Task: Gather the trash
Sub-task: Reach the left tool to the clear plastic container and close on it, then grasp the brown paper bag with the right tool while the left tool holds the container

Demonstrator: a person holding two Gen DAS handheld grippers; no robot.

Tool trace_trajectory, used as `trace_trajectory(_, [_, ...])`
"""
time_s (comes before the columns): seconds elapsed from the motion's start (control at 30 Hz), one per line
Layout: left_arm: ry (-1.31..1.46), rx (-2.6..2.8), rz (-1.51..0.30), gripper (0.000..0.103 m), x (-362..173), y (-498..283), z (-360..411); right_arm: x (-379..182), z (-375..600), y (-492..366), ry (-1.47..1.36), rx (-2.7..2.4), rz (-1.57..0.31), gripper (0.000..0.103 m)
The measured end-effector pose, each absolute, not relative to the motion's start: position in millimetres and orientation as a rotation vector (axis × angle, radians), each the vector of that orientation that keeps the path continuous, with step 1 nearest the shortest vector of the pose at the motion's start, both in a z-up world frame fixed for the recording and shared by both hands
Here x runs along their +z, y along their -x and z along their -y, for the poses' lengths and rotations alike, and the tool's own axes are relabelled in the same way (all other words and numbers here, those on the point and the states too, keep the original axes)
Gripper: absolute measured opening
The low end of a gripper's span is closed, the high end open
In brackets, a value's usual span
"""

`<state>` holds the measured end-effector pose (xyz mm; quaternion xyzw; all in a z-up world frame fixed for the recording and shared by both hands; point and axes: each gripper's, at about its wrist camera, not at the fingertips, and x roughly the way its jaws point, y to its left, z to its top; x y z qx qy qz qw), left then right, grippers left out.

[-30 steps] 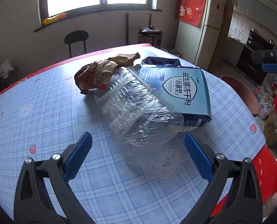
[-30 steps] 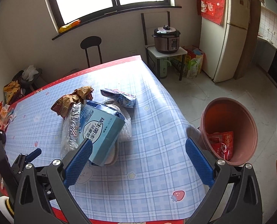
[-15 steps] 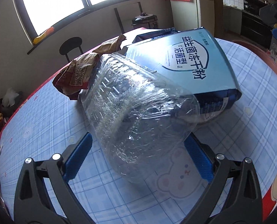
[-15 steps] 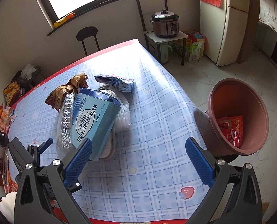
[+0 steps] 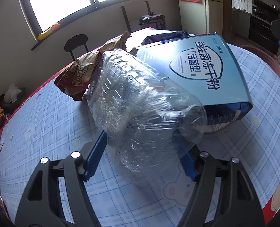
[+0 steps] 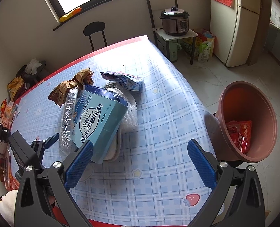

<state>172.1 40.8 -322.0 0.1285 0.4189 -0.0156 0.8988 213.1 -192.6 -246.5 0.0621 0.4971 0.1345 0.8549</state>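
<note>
Left gripper closing around clear plastic container on the table.

The crushed container is lain on the blue checked tablecloth, flanked by both blue pads; whether they press on it cannot be told. A light blue box is leaned against it, and a brown wrapper is seen behind. The right gripper is held wide apart over the cloth, with nothing between its jaws. A brown bin with red packets is stood on the floor beside the table.

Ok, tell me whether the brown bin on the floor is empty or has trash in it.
Not empty. The round brown plastic bin beside the table holds red snack wrappers at its bottom; it is far from full.
</note>
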Motion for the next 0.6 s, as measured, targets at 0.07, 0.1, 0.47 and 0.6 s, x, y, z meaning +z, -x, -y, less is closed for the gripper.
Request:
trace_trajectory(0.07, [-0.189,-0.042,-0.871,0.054,-315.3,-167.2,-52.9,-248.6,192.3,-214.4,-0.148,0.298,-1.051,0.098])
trace_trajectory(0.1, [-0.154,-0.051,-0.878,0.052,-312.8,-162.1,-58.3,-249.9,191.8,-215.1,-0.157,0.305,-1.055,0.098])
trace_trajectory(0.47, [0.079,-0.05,-0.851,0.02,-273.3,-105.8,-115.8,-274.5,169.0,-230.0,-0.252,0.402,-1.072,0.098])
trace_trajectory(0.6, [0.113,-0.024,-0.848,0.02,-271.0,-94.3,-130.4,-285.6,162.0,-240.1,-0.241,0.374,-1.071,0.098])
